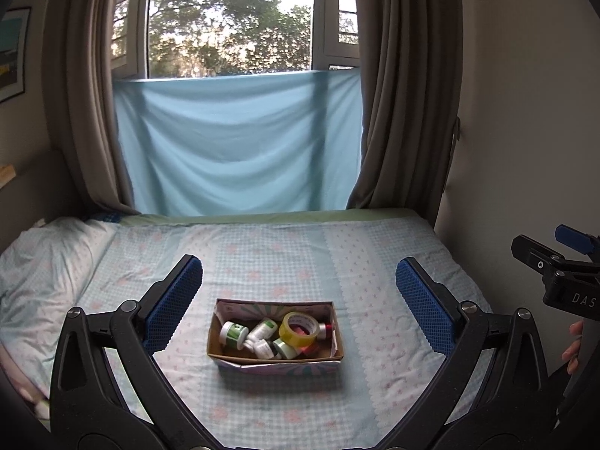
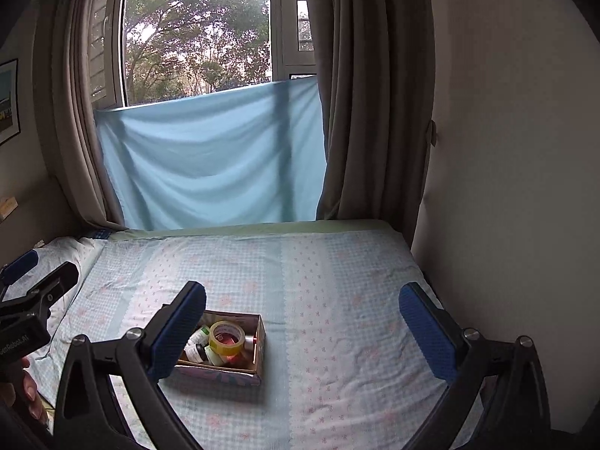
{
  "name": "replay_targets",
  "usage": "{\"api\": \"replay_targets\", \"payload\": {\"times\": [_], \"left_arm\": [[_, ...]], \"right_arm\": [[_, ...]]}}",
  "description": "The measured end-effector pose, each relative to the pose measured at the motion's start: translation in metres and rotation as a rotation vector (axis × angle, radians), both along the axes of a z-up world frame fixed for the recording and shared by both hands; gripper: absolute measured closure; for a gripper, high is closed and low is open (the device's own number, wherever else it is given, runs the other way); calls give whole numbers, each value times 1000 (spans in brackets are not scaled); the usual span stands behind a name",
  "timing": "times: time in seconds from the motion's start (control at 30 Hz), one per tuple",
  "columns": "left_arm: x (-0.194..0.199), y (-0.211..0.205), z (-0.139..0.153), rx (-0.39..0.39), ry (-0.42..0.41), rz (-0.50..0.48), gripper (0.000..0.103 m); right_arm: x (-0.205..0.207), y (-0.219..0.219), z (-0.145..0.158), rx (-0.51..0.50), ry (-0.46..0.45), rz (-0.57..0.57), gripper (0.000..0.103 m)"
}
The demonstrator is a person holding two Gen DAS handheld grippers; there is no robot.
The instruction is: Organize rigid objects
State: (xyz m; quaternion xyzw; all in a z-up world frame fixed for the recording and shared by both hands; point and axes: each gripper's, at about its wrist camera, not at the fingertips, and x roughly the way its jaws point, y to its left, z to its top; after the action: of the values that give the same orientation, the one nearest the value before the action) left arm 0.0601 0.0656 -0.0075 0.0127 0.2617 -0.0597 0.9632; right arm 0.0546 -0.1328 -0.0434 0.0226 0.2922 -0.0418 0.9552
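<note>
We see a shallow cardboard box (image 1: pixel 275 337) sitting on the bed (image 1: pixel 300 262), near the middle of the patterned sheet. Inside it a yellow tape roll (image 1: pixel 299 330) leans tilted on the other contents, its open hole facing up and toward us. Beside it lie several white bottles with green labels (image 1: pixel 234 333), tipped on their sides at differing angles, and a small red-and-silver item (image 1: pixel 325 328) rests against the right wall (we cannot tell what it is). The box's long axis runs left to right across the left wrist view; in the right wrist view the box (image 2: pixel 225 345) sits to the lower left, partly hidden behind a blue pad.

Our left gripper (image 1: pixel 296 300) hangs above the bed with its blue fingers (image 1: pixel 172 300) spread wide, the box between them and nothing held. Our right gripper (image 2: pixel 303 330) is likewise spread and empty, the box near its left finger
</note>
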Motion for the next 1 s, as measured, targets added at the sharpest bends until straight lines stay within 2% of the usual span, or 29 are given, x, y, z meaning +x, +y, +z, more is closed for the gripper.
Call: {"api": "replay_targets", "payload": {"times": [1.0], "left_arm": [[-5,-4,3,7,-13,22,0]], "right_arm": [[1,0,4,1,-22,21,0]]}}
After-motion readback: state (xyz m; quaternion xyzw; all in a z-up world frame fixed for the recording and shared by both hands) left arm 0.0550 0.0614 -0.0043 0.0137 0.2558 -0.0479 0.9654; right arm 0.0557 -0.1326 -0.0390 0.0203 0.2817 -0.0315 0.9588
